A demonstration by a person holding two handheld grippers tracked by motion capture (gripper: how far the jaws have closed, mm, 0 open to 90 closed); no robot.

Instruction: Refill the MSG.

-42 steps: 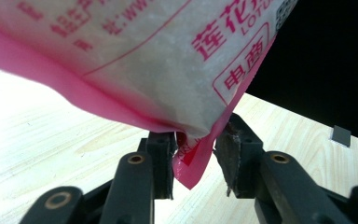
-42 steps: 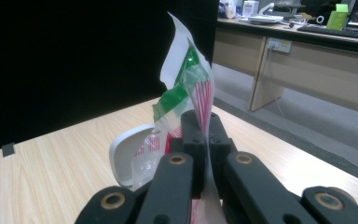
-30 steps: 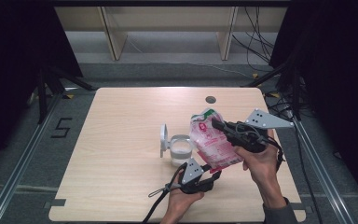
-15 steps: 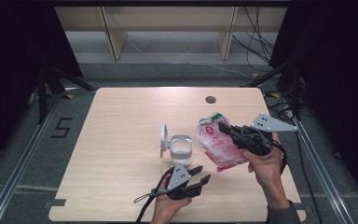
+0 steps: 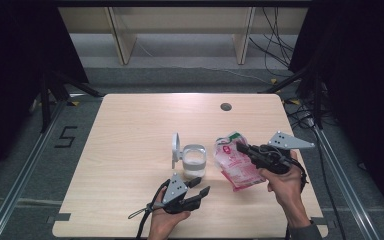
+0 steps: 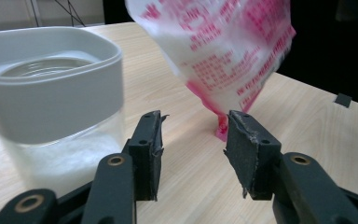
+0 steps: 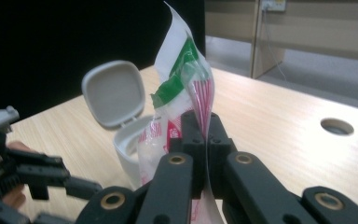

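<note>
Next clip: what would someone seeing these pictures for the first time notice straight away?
First, the pink-and-white bag, pinched by the right tool and hanging right of the table's middle. Next, just left of the bag, the glass jar with white powder at its bottom and its grey lid flipped up. The left tool sits open near the table's front edge, jaws apart, below jar and bag.
</note>
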